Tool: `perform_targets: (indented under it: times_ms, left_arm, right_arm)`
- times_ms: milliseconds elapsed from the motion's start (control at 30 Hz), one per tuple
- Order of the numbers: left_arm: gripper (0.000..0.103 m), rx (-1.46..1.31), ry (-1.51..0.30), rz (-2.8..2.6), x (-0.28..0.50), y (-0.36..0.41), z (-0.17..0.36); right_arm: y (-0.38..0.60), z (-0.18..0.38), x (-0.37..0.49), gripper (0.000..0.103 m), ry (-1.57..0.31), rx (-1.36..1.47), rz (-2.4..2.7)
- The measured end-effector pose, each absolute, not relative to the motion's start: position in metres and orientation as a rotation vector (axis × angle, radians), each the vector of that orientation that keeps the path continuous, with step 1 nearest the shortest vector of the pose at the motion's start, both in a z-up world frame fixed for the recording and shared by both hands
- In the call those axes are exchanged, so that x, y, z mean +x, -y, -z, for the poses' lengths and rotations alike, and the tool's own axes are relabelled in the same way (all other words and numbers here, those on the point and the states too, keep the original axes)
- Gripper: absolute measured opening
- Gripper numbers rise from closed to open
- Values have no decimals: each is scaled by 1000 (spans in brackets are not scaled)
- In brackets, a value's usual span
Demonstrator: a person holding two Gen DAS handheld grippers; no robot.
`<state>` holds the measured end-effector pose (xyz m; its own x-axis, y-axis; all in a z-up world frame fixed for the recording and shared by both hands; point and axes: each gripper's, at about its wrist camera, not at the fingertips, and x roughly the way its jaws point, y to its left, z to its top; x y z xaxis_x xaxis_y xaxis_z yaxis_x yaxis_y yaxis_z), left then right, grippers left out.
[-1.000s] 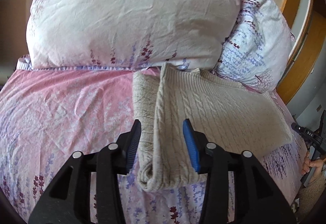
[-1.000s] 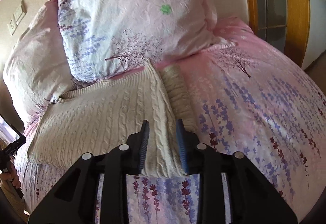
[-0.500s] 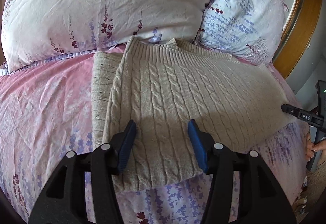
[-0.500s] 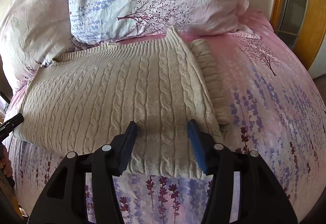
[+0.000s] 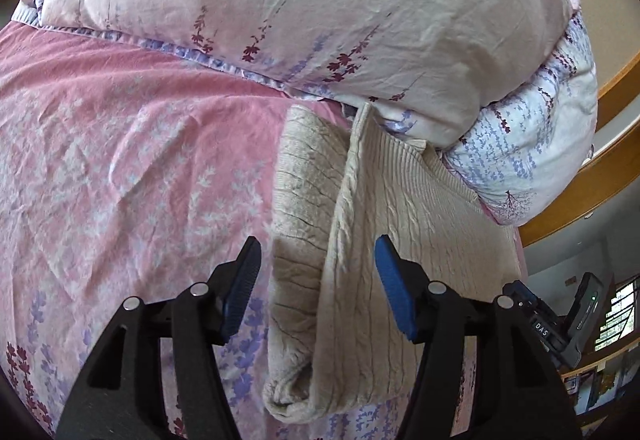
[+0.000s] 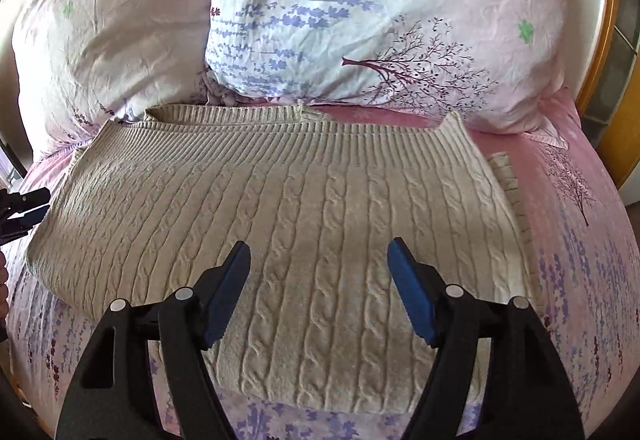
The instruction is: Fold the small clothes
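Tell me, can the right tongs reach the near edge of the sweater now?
Probably yes: the right tongs hover over the sweater, jaws opening and pressing on nothing, and its near edge lies uncovered.

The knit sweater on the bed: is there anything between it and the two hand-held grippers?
Nothing visible. The beige sweater lies bare on the pink bedspread; the right hand-held gripper and left hand-held gripper are opening directly above it.
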<state>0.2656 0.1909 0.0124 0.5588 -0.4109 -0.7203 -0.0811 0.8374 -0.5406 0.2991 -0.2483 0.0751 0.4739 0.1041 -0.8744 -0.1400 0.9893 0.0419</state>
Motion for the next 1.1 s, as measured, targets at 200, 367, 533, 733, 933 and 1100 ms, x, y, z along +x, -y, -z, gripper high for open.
perform_targets:
  times_ms: [200, 367, 533, 733, 933, 1100]
  left_arm:
    - [59, -619, -982, 226, 280, -191, -6]
    - [59, -632, -982, 239, 284, -181, -4]
    - [54, -653, -991, 247, 286, -170, -2]
    - [38, -720, -1009, 242, 293, -166, 3]
    - [19, -831, -988, 291, 292, -164, -3]
    - [18, -851, -921, 371, 291, -139, -34]
  right_arm:
    - [236, -66, 300, 74, -1065, -108, -126]
    - [236, -61, 300, 77, -1068, -122, -118]
    - [237, -60, 301, 77, -1065, -121, -121]
    - [238, -59, 301, 78, -1063, -113, -126]
    - [240, -62, 302, 78, -1078, -102, -147]
    - [251, -69, 301, 78, -1068, -81, -162]
